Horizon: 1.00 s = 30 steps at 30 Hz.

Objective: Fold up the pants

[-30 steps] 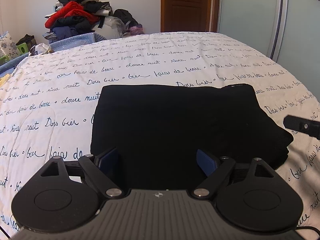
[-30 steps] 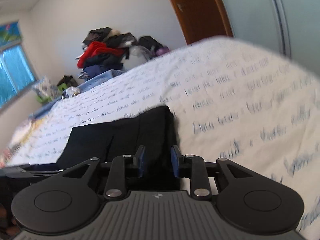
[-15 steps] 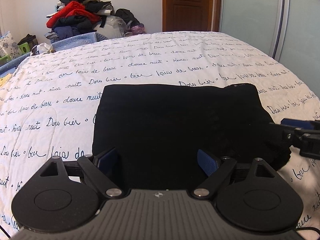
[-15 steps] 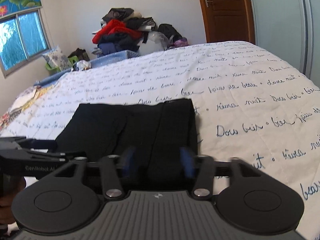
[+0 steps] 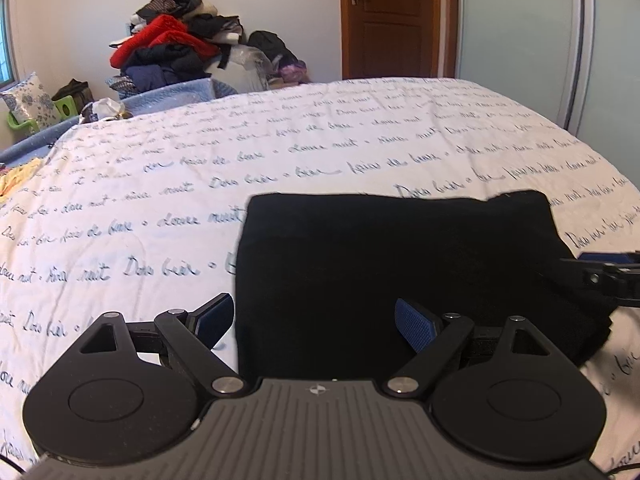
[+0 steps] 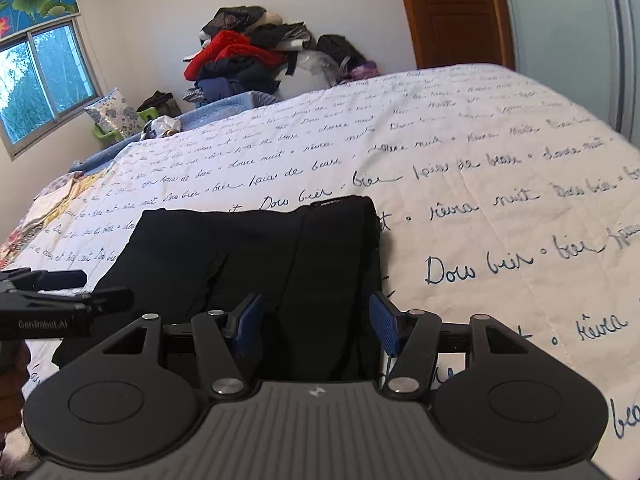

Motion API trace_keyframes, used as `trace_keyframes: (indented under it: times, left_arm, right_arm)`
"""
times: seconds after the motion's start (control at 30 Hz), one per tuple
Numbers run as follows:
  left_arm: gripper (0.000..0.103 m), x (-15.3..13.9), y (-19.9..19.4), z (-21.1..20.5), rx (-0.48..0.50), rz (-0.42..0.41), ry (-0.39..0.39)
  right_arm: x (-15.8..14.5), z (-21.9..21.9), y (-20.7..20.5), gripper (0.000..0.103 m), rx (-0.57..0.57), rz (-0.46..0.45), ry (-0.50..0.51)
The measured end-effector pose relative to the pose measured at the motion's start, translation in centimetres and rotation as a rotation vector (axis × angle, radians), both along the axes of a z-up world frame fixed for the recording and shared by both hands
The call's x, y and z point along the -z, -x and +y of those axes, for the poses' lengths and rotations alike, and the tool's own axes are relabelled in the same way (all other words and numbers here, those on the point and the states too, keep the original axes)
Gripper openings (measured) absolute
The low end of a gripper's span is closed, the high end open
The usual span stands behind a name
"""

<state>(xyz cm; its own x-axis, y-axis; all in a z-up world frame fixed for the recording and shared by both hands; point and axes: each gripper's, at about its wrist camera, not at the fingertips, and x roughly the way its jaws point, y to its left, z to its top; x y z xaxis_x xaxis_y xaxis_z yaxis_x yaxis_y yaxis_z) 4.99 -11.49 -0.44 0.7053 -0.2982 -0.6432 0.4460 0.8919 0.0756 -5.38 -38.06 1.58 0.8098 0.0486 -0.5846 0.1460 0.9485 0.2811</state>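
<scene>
The black pants (image 5: 392, 264) lie folded into a compact rectangle on the white bedspread with blue script (image 5: 280, 152). My left gripper (image 5: 314, 322) is open and empty, hovering at the near left edge of the folded pants. My right gripper (image 6: 314, 322) is open and empty over the near right part of the pants (image 6: 256, 256). The right gripper also shows at the right edge of the left wrist view (image 5: 608, 268). The left gripper shows at the left of the right wrist view (image 6: 64, 292).
A pile of red, black and blue clothes (image 5: 172, 52) sits beyond the far end of the bed. A brown door (image 5: 392, 20) and frosted wardrobe panels (image 5: 520, 40) stand behind. A window (image 6: 44, 80) is at far left, with a cushion (image 6: 114, 114) below it.
My right gripper has opened from nearly shut and swung level over the pants. My left gripper has shifted slightly left and stays open.
</scene>
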Motion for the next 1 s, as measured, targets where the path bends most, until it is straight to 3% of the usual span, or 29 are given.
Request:
trace_keyframes:
  times: [0.17, 0.3, 0.57, 0.73, 0.87, 0.93, 1.0]
  left_arm:
    - [0.089, 0.0, -2.2, 2.1, 0.033, 0.034, 0.048]
    - [0.089, 0.4, -4.5, 4.1, 0.053, 0.121, 0.107]
    - [0.089, 3.0, -10.0, 8.5, 0.078, 0.442, 0.375]
    - [0.090, 3.9, -11.7, 9.3, 0.138, 0.544, 0.532]
    - [0.090, 5.0, -12.2, 8.8, 0.180, 0.622, 0.644]
    - [0.091, 5.2, -12.0, 8.1, 0.206, 0.649, 0.678]
    - [0.091, 5.2, -11.5, 7.1, 0.214, 0.629, 0.661]
  right_arm:
    - [0.7, -2.1, -0.4, 0.059, -0.007, 0.018, -0.088]
    - [1.5, -3.9, -0.5, 0.063, -0.027, 0.028, -0.177]
    - [3.2, -7.7, -1.7, 0.064, -0.145, 0.038, -0.429]
    - [4.1, -8.9, -3.2, 0.065, -0.236, 0.036, -0.556]
    - [4.3, -9.0, -4.6, 0.065, -0.282, 0.036, -0.602]
    - [4.4, -8.9, -5.3, 0.066, -0.298, 0.040, -0.621]
    - [4.4, -8.8, -5.9, 0.066, -0.314, 0.041, -0.637]
